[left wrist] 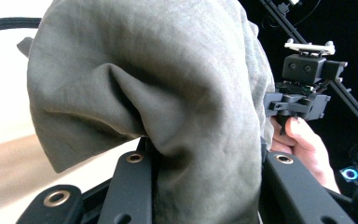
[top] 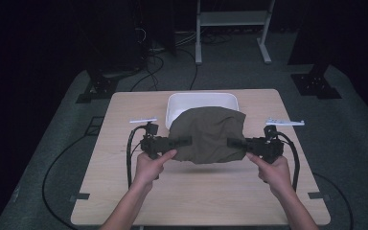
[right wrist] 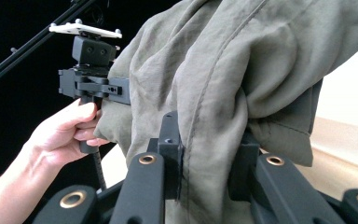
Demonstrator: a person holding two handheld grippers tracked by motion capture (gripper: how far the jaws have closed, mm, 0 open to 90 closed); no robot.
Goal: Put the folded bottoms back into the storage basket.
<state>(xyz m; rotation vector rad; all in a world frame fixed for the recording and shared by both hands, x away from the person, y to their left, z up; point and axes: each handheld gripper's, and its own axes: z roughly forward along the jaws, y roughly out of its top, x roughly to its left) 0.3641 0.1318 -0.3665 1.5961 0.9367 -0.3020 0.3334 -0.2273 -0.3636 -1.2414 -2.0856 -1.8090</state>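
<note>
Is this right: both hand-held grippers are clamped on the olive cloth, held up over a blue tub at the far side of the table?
Not quite: the tub is white, not blue, as the high view shows. The rest holds: the left hand-held gripper and right hand-held gripper are each clamped on an edge of the olive cloth, held up above the table in front of the tub.

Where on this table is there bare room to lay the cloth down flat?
The near half of the table, between the forearms and the front edge, is bare. Narrower strips run beside the white bin at both far corners. The middle is crowded: the olive cloth hangs there between both tongs, draping the bin.
</note>
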